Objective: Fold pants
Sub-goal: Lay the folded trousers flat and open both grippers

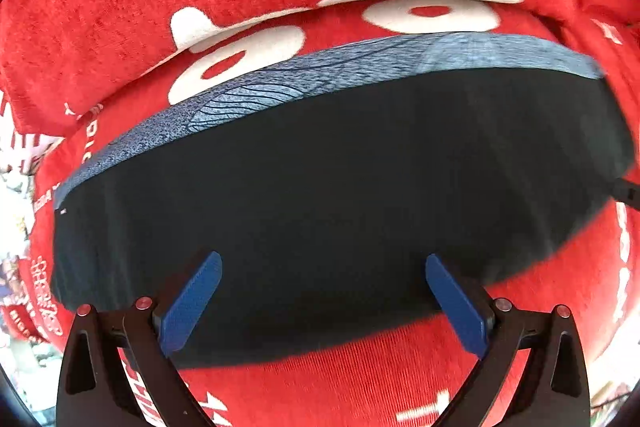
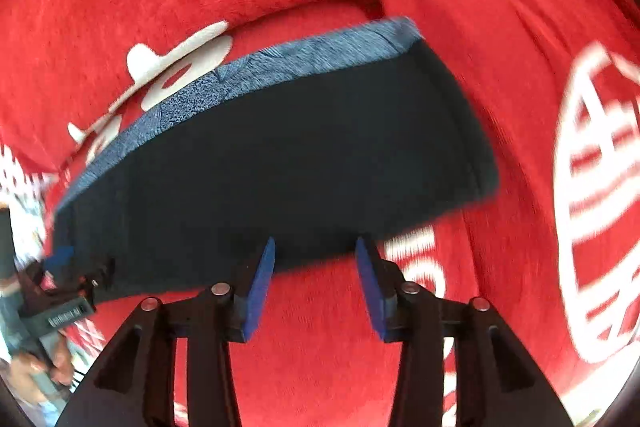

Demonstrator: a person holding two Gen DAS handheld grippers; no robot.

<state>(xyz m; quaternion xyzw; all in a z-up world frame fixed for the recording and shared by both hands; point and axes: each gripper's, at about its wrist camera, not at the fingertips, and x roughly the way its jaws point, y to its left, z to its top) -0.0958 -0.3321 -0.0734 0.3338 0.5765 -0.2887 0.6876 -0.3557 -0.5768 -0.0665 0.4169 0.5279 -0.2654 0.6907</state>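
Pants (image 1: 340, 179), dark with blue-grey waistband, lie folded flat; both hand-held grippers (image 1: 323, 301) (image 2: 315, 285) gape, empty.

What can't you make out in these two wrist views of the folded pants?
- Underside and inner layers of the folded dark pants with blue-grey waistband: covered by their own top layer, both views.
- White lettering on the red plush blanket: motion-blurred, right wrist view.
- Left claw: cut off at the frame edge, right wrist view.

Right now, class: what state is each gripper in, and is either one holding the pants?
Left gripper: open, holding nothing, jaws wide over the dark pants.
Right gripper: open, holding nothing, at the near edge of the pants.
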